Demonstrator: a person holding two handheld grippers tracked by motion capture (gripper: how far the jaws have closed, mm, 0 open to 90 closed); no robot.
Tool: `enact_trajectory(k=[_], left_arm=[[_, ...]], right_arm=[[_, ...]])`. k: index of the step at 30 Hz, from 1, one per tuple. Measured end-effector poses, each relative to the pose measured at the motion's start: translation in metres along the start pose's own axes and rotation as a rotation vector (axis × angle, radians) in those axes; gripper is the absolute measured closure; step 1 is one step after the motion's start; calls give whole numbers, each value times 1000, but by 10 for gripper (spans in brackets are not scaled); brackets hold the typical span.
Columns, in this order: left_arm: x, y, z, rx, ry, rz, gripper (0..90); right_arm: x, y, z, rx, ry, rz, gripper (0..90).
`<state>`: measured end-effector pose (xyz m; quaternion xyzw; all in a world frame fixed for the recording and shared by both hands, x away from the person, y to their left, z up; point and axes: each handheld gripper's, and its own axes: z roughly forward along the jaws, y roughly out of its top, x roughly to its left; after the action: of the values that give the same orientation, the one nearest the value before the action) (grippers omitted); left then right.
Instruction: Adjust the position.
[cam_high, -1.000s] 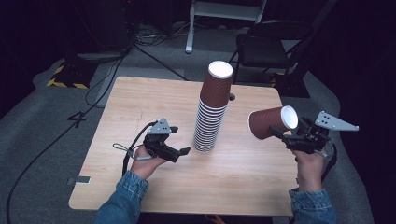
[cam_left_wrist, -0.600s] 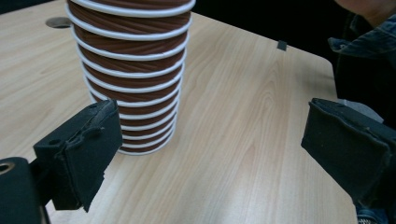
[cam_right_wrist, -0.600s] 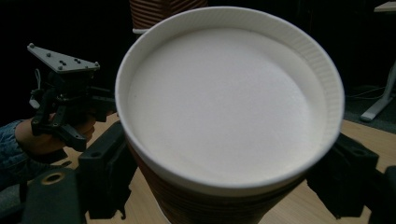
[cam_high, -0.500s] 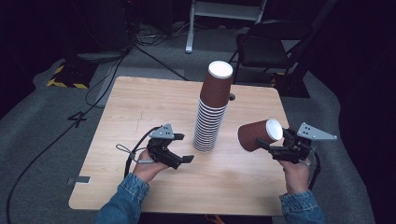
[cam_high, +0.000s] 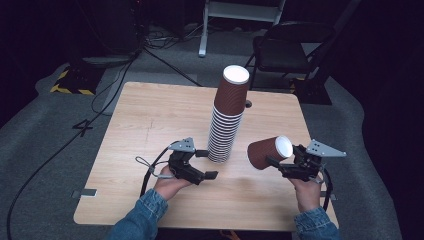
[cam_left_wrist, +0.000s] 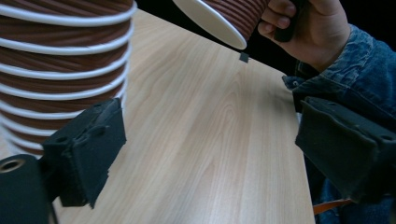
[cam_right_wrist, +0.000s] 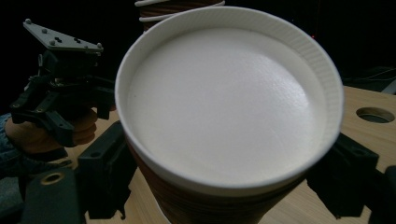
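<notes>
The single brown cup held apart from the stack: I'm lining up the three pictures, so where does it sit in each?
High view: the single cup, tilted, right of centre, in the right gripper.
Left gripper view: top edge, its white rim above the table.
Right gripper view: centre, close up, between the jaws.
Shared landmark: the cup stack.
</notes>
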<state>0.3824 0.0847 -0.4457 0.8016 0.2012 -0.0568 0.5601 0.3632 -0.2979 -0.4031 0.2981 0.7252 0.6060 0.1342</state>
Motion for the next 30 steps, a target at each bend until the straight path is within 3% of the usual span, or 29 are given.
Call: enact_trajectory(k=[3, 8, 14, 19, 22, 27, 30], left_arm=[[-2, 0, 5, 12, -7, 13, 121], [-8, 0, 15, 25, -39, 25, 141], [-9, -2, 22, 34, -82, 16, 156], [-8, -5, 30, 71, -84, 10, 157], [-10, -7, 37, 89, -109, 15, 175], [-15, -6, 40, 77, -132, 37, 237], [-16, -7, 39, 45, -157, 41, 288]], right_arm=[[5, -2, 4, 6, 10, -6, 186], [21, -2, 15, 3, 67, -36, 185], [34, -3, 28, 5, 121, -58, 185], [39, -6, 34, 32, 123, -78, 184], [42, -9, 40, 47, 142, -77, 184], [47, -11, 45, 51, 166, -88, 184], [49, -12, 46, 45, 185, -90, 183]])
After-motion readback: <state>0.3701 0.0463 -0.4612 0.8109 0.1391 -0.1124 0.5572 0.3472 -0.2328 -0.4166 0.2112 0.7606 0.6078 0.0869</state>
